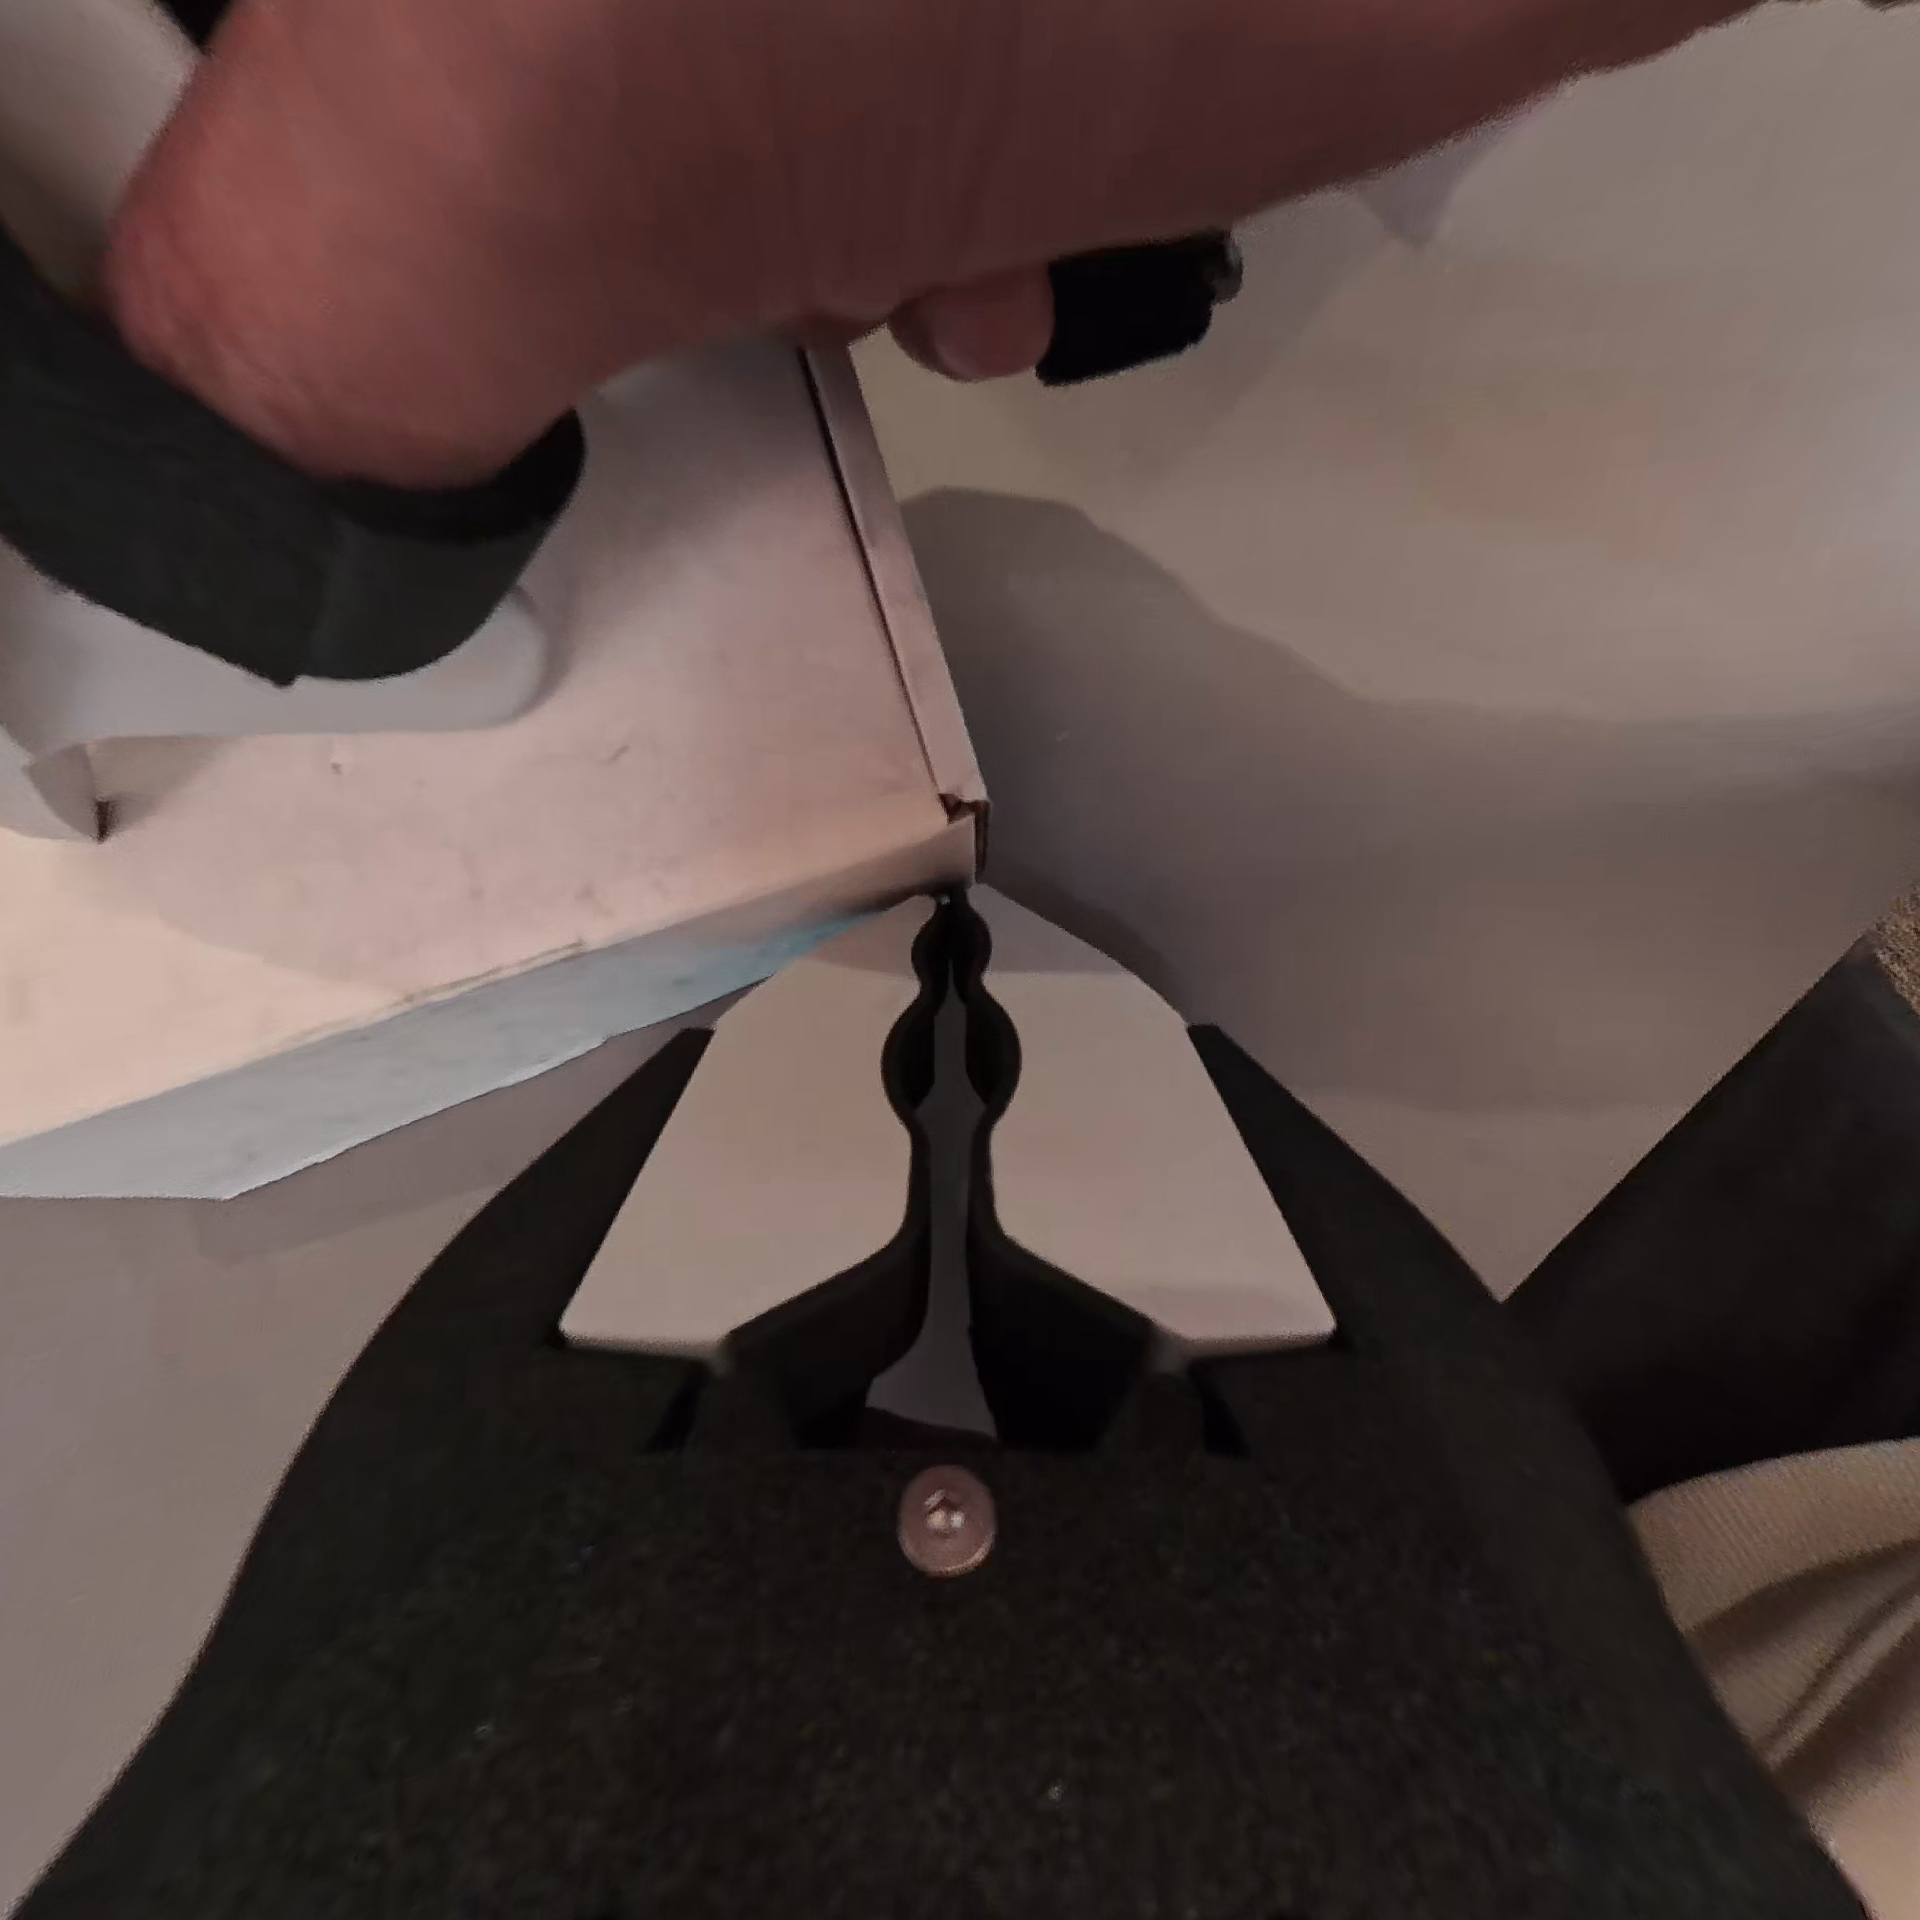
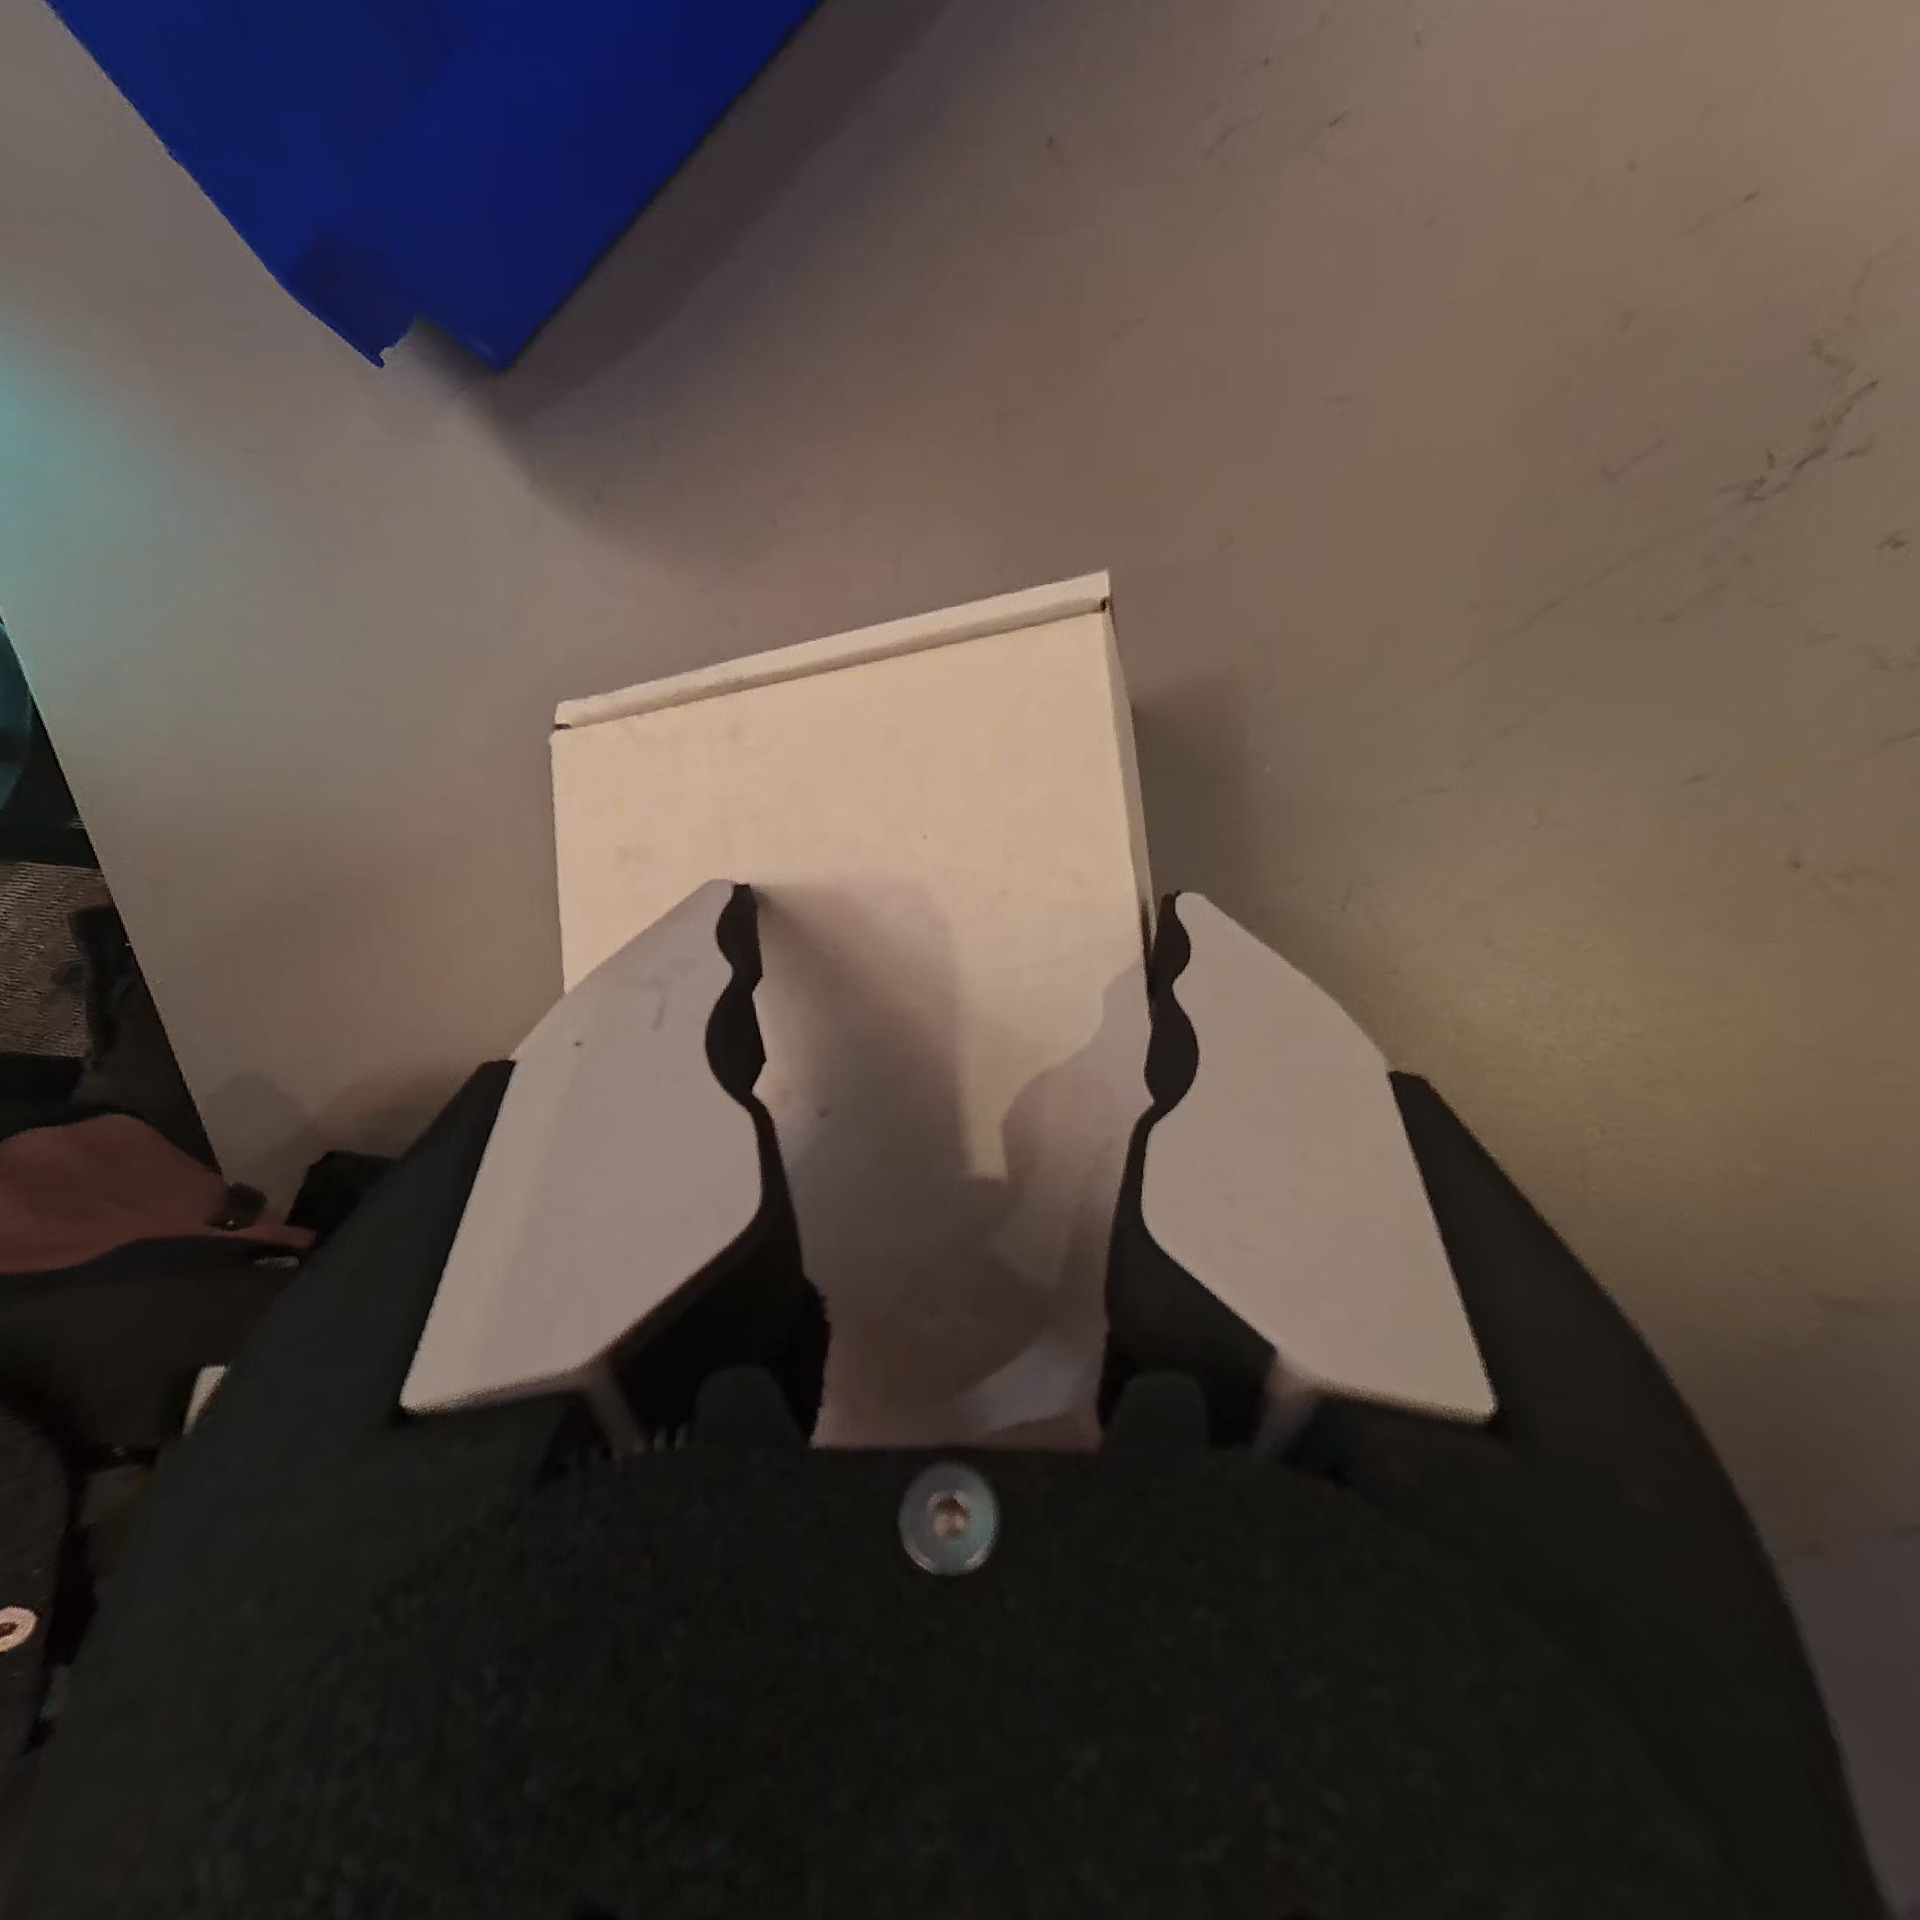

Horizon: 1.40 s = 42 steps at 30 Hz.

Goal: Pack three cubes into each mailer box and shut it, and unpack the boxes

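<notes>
A pale, faintly veined worktop (image 2: pixel 1455 520) carries a white mailer box (image 2: pixel 847 800), lid down. The right tool (image 2: pixel 951 914) hangs spread over the lid. The left tool (image 1: pixel 951 925), pressed together, touches the box corner (image 1: pixel 961 821); it should brace there while the lid seats evenly.

mailer box (image 2: pixel 847 821) on table (image 2: pixel 1455 623) | bin (image 2: pixel 416 135) behind-left | right gripper (image 2: pixel 951 914) jaws over box
</notes>
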Tool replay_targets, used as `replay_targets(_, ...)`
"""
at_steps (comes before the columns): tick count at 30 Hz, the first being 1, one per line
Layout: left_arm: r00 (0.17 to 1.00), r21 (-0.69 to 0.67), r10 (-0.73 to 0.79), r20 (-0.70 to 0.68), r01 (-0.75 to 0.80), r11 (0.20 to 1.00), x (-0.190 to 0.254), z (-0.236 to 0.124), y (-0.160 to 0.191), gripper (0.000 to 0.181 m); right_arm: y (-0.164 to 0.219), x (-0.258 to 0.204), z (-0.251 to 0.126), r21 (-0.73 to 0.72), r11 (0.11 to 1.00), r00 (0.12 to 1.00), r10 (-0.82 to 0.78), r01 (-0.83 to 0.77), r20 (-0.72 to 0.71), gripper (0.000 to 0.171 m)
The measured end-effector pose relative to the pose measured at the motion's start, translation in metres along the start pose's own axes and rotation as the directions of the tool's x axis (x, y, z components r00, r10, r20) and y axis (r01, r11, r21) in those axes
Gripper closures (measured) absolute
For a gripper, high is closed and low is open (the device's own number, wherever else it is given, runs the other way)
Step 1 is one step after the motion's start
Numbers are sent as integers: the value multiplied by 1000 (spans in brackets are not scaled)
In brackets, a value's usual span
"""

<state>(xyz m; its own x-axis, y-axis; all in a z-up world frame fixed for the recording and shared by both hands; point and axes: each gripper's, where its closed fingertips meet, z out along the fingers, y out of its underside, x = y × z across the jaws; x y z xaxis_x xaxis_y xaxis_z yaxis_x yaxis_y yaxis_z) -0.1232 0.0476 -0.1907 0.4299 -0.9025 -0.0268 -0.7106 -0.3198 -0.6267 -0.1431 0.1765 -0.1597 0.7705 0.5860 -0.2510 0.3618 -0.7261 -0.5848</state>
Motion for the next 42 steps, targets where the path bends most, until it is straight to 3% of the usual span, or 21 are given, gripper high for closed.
replay_targets(3,996,-2,54,75,-54,999,-17,-14,10,181,1,0,0,5,1000,1000,12,-12,9,99)
replay_targets(7,977,-68,4,214,11,998,-85,-36,39,181,0,-1,1,-2,1000,999,23,-23,37,99)
replay_targets(12,971,-85,-68,227,90,992,-133,-31,50,181,1,-1,2,-7,1000,999,27,-26,46,99)
replay_targets(14,984,-87,-71,166,87,992,-128,-23,45,181,1,-1,2,-13,1000,999,23,-23,46,99)
replay_targets(22,987,-91,-42,154,56,994,-135,-13,33,181,-2,4,3,-8,1000,999,8,-7,45,100)
replay_targets(26,991,-85,-45,128,56,995,-131,-17,34,181,-2,4,2,-1,1000,999,22,-22,47,99)
replay_targets(29,978,-69,-16,206,30,997,-145,-29,29,181,-2,4,2,0,1000,999,18,-18,49,99)
replay_targets(42,993,-5,-42,113,42,999,-146,-21,24,181,-3,8,2,14,1000,999,21,-21,29,99)
